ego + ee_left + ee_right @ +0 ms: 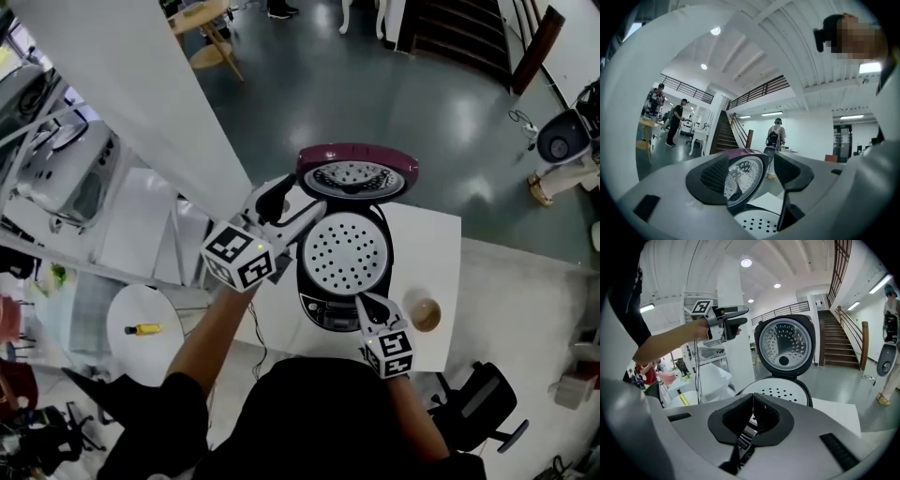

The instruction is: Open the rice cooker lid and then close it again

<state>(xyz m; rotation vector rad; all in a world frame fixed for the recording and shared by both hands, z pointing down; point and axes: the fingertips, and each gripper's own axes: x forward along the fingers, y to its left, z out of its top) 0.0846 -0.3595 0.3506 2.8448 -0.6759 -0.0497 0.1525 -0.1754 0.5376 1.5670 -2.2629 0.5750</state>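
Left gripper (750,171), jaws apart and empty, points level at the left edge of the maroon-rimmed round rice cooker lid (356,173), which shows between and beyond the jaws; no contact is visible. The lid stands upright on its hinge at the far side of the black rice cooker body (314,305), its silver perforated inner face towards the person. Right gripper (361,300), jaws together on nothing, angles down at the cooker's near front on the white surface (436,244). The left gripper is the nearer to the lid; closing probably means tipping the rim towards the person.
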